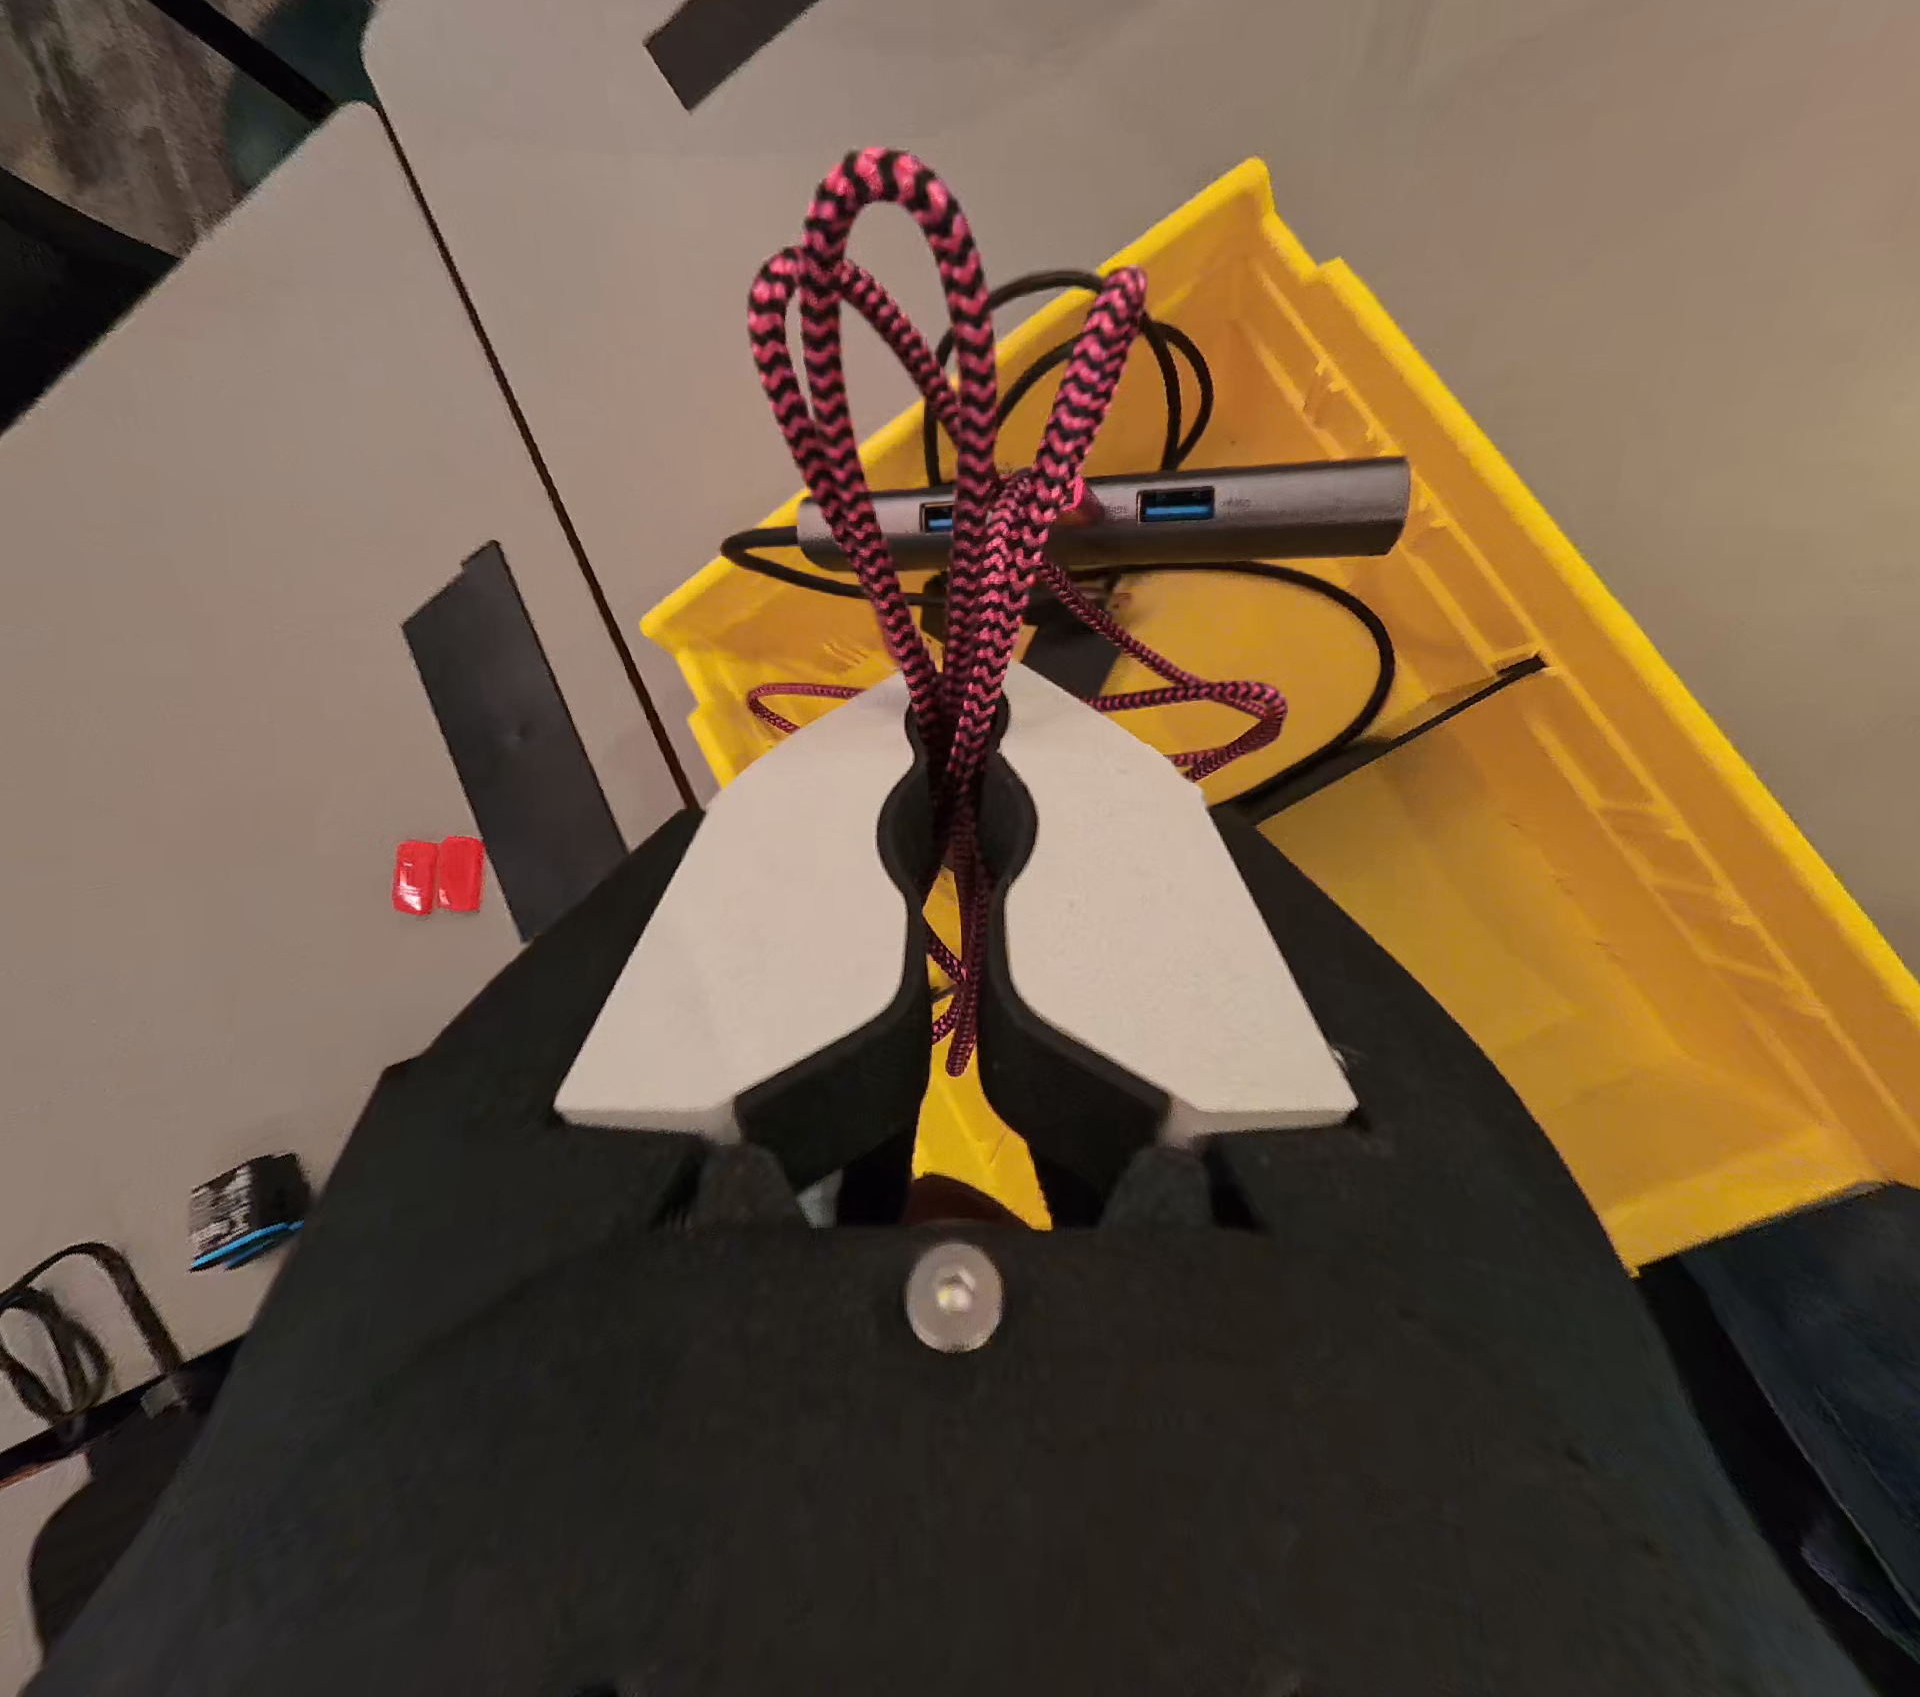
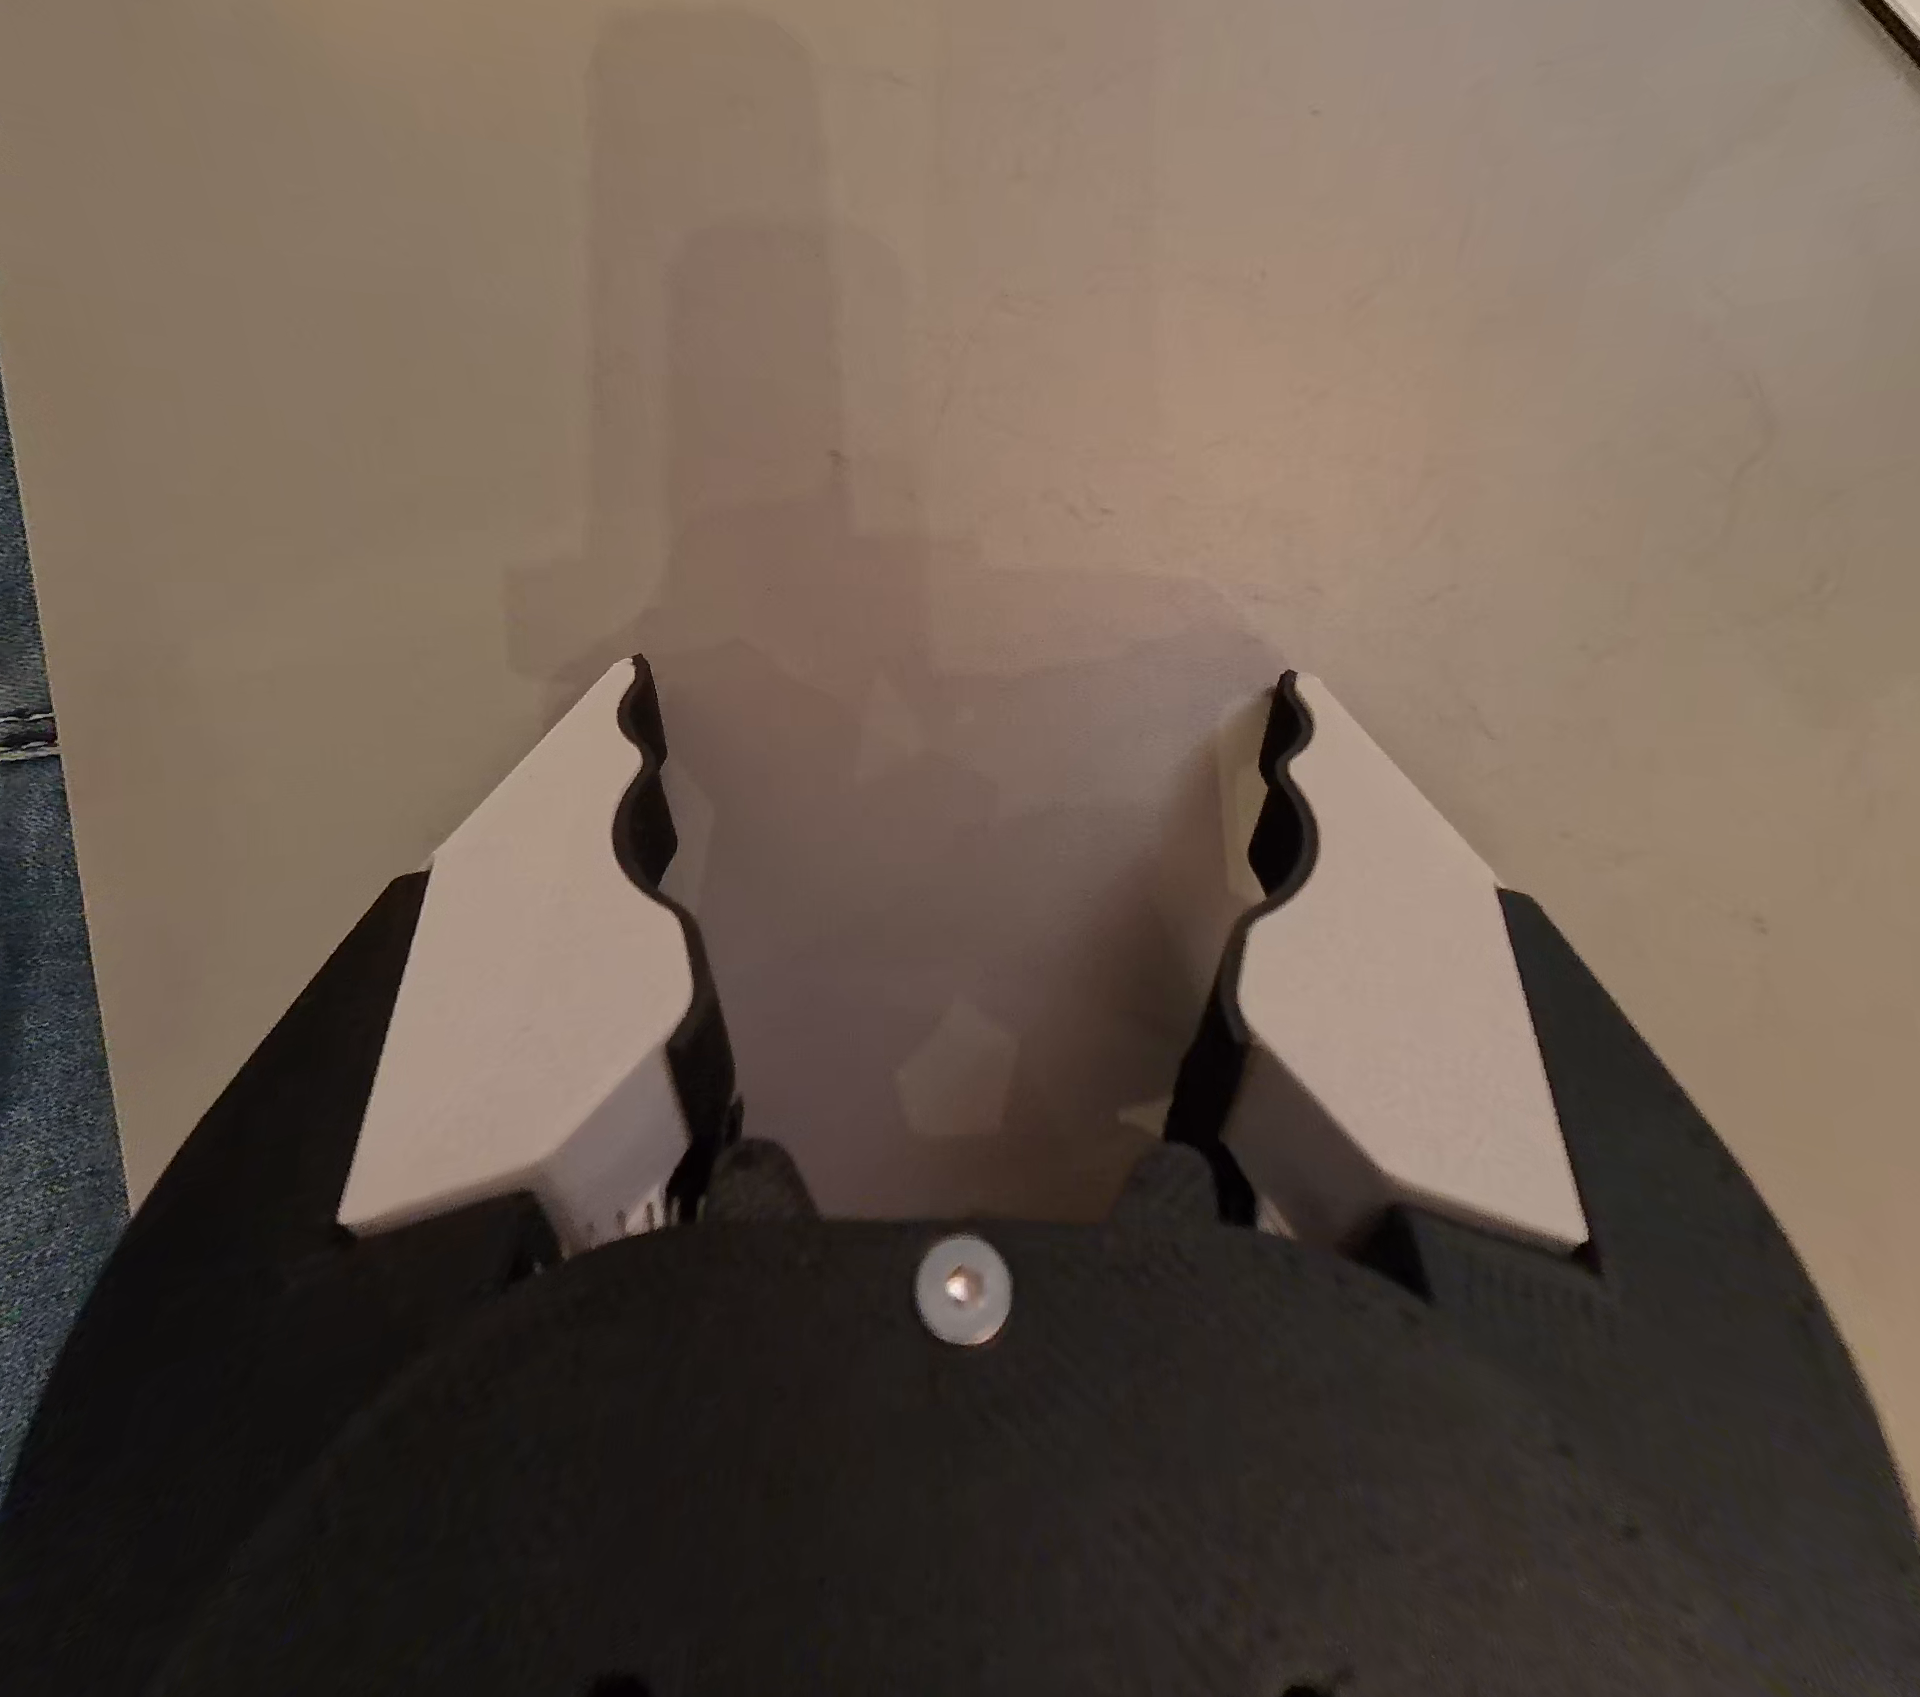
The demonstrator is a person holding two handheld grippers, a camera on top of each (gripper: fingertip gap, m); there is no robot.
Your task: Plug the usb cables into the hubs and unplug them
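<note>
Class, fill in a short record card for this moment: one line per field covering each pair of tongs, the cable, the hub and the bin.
left tongs: shut on several strands of the pink-and-black braided cable, loops standing up
right tongs: open, empty, over bare table
USB hub: grey, lying across the yellow bin; blue ports showing
black cable: coiled in the bin

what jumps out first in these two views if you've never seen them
The pink-and-black braided cable, bunched in loops and clamped in the shut left gripper, fills the middle of the left wrist view. Behind it a bright yellow bin holds a grey hub with blue ports and black cords. The right gripper hangs open over bare table.
</note>
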